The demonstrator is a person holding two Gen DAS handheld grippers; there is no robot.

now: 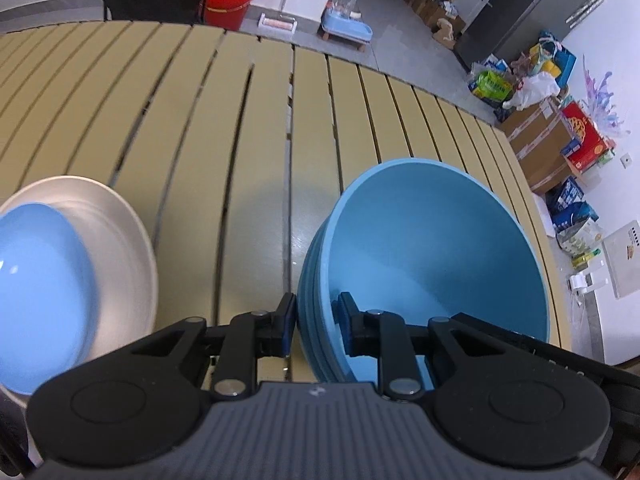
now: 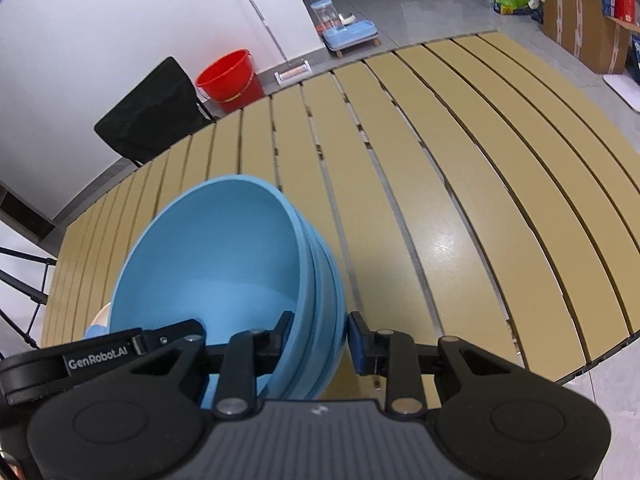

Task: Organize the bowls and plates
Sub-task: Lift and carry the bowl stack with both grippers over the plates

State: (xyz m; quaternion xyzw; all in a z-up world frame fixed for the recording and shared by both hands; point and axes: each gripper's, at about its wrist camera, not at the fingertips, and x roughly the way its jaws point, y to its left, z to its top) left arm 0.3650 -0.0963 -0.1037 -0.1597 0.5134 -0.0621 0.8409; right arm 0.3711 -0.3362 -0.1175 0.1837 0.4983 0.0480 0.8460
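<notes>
Looking over a slatted tan tabletop [image 1: 248, 128] in a cluttered room, I have the left tool [image 1: 316, 320] and right tool [image 2: 318, 336] each clamped on opposite rims of the smooth blue bowl stack [image 1: 432, 256].

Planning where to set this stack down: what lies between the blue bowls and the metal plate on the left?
Only bare slatted table lies between the blue bowls and the metal plate, as the left wrist view shows.
</notes>
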